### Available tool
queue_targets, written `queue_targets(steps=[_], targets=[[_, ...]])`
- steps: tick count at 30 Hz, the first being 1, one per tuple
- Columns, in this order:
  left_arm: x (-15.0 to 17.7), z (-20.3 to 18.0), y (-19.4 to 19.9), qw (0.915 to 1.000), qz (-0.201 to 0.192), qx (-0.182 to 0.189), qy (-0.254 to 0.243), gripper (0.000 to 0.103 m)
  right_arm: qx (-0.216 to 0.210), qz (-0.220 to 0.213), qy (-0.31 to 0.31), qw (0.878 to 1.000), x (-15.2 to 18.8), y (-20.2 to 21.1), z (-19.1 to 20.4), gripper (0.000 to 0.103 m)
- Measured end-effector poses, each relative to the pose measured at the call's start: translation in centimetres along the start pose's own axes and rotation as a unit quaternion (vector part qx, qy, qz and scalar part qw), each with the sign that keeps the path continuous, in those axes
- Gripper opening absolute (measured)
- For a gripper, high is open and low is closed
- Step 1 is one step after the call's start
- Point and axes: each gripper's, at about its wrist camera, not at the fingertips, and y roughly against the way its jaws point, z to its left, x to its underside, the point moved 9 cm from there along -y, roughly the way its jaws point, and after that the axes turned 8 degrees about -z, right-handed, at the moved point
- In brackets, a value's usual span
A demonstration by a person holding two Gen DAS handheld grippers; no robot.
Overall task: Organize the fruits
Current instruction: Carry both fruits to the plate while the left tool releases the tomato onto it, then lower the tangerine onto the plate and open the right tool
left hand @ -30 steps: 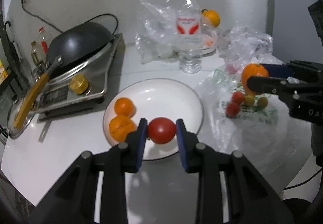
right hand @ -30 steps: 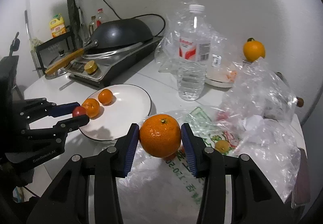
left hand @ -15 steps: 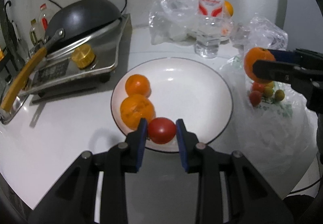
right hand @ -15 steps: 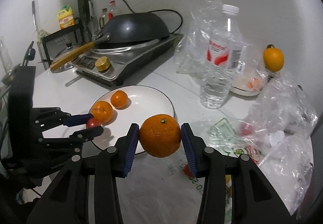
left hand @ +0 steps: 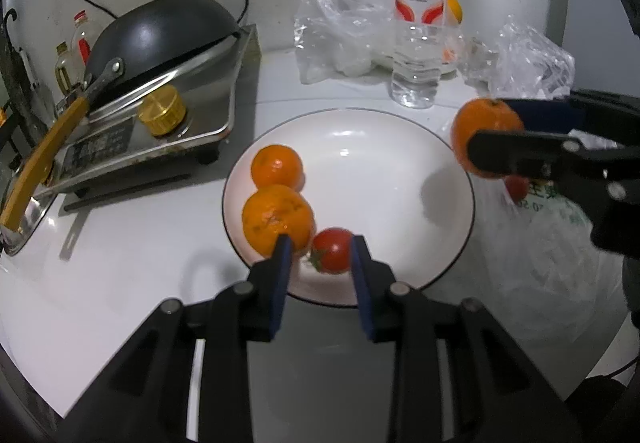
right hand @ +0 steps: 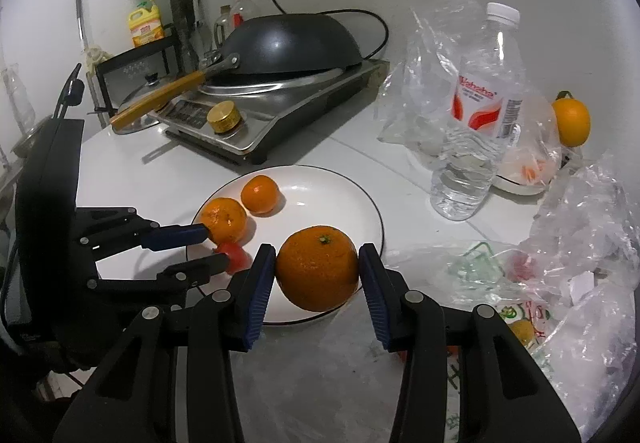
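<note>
A white plate [left hand: 360,171] holds two oranges [left hand: 277,168] [left hand: 278,219] on its left side. A red tomato [left hand: 332,251] lies on the plate's near edge beside the larger orange. My left gripper [left hand: 320,243] straddles the tomato and its jaws are opening: the left pad stands off the tomato while the right pad still touches it. My right gripper [right hand: 317,263] is shut on a large orange [right hand: 316,279], held above the plate's right rim [right hand: 376,219]. The right wrist view shows the left gripper [right hand: 216,248] at the tomato [right hand: 238,257].
A stove with a black wok [left hand: 160,31] stands at the back left. A water bottle [left hand: 418,43] and crumpled plastic bags [right hand: 580,243] stand behind and to the right of the plate. Small fruits [left hand: 518,187] lie on the printed bag. Another orange [right hand: 570,121] sits by the wall.
My left gripper brought the tomato down onto the plate's near edge and its jaws parted slightly. My right gripper carried the large orange leftward from the bag to the plate's rim.
</note>
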Motion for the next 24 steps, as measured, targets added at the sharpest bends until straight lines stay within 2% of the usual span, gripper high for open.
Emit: queue_targets(steps=[11, 15, 24], targets=[[-0.1, 0.5, 0.9, 0.9998, -0.012, 0.003, 0.013, 0.032, -0.017, 0.024, 0.008, 1.0, 1.0, -1.8, 1.8, 0.046], [-0.6, 1.8, 2.2, 0.999, -0.032, 0.001, 0.03, 0.034, -0.027, 0.034, 0.007, 0.999, 1.2, -3.0, 3.0, 0.046], [0.3, 4.1, 2.6, 0.9983, -0.034, -0.008, 0.046, 0.037, -0.029, 0.075, 0.001, 0.997, 2.8, -5.5, 4.3, 0.046]])
